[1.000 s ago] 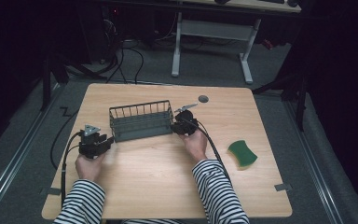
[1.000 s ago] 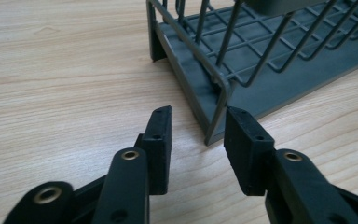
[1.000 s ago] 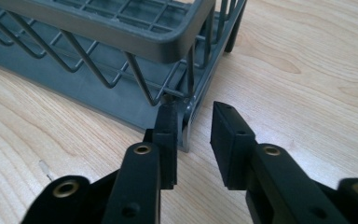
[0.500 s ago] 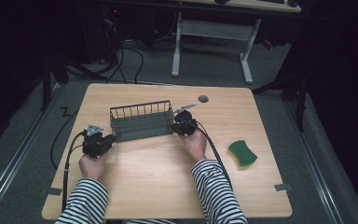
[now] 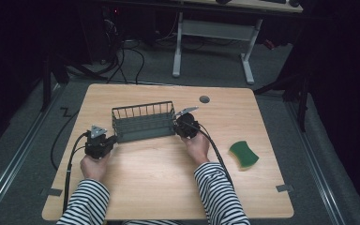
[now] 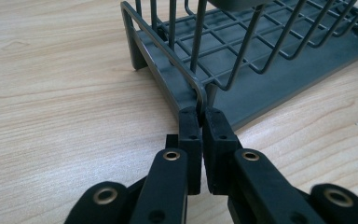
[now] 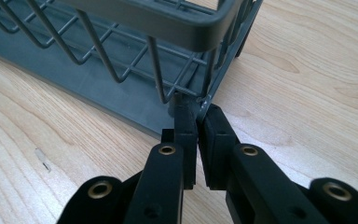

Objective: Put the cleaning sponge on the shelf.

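Observation:
A dark grey wire rack (image 5: 143, 123) stands on the wooden table (image 5: 168, 178), in the middle toward the far side. My left gripper (image 5: 114, 139) is at its near left corner. In the left gripper view the jaws (image 6: 200, 116) have just been closing and now pinch the corner rim of the rack (image 6: 261, 88). My right gripper (image 5: 177, 125) is at the rack's right end. In the right gripper view its jaws (image 7: 198, 114) are shut on a thin wire at the corner of the rack (image 7: 121, 100). The rack holds nothing.
A green sponge (image 5: 243, 154) lies near the table's right edge. A round cable hole (image 5: 204, 99) sits behind the rack. Each gripper's cable trails back along a striped sleeve (image 5: 218, 192). A desk frame (image 5: 215, 33) stands on the floor beyond the table.
My left gripper has edged right, onto the rack's near left corner. The right gripper and the rack have kept still.

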